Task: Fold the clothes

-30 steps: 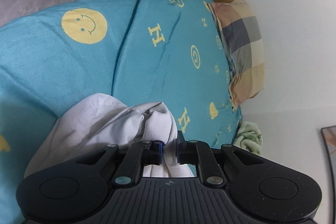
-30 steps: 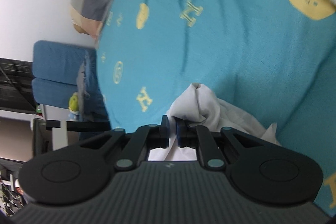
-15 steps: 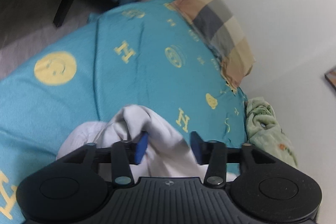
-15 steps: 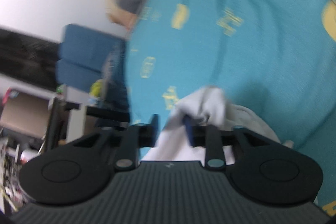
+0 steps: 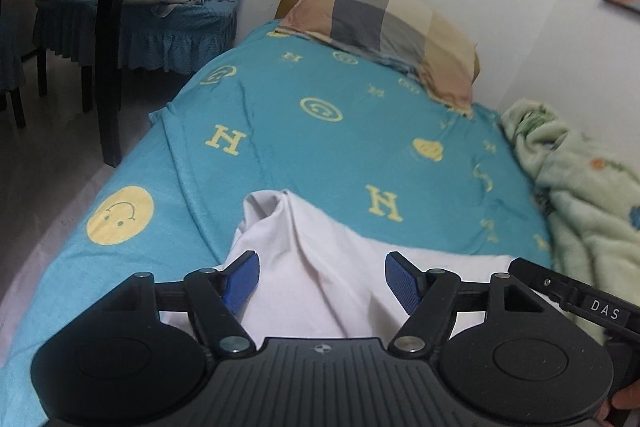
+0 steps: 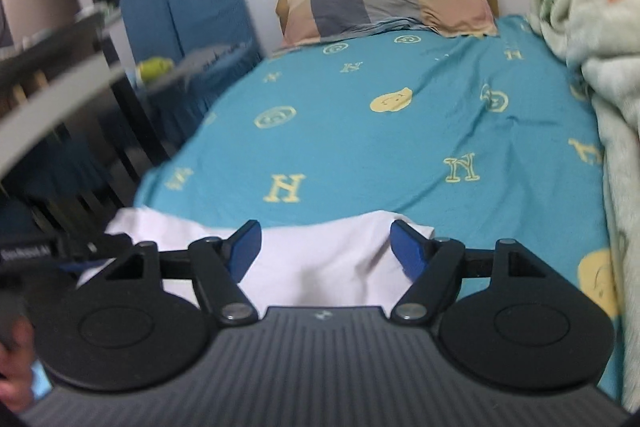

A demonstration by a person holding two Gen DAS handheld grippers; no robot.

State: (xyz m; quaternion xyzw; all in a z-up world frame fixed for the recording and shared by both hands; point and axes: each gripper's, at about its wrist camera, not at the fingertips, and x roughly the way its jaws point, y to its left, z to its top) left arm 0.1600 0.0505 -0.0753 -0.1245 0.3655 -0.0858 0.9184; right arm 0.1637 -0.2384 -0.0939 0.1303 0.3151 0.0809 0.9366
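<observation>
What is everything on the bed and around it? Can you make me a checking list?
Surface: bed with teal sheet, yellow smileys and letters.
Job's things: white garment lying on the sheet's near end, rumpled.
Clutter: checked pillow at the head; pale green blanket bunched along the wall side.
Grippers: left gripper and right gripper, jaws open over the garment, holding nothing.
Cables: nothing seen.
Surroundings: white wall; dark chair; blue-covered seat.

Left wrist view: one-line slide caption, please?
Left gripper open above white garment on teal bedsheet, checked pillow beyond.
</observation>
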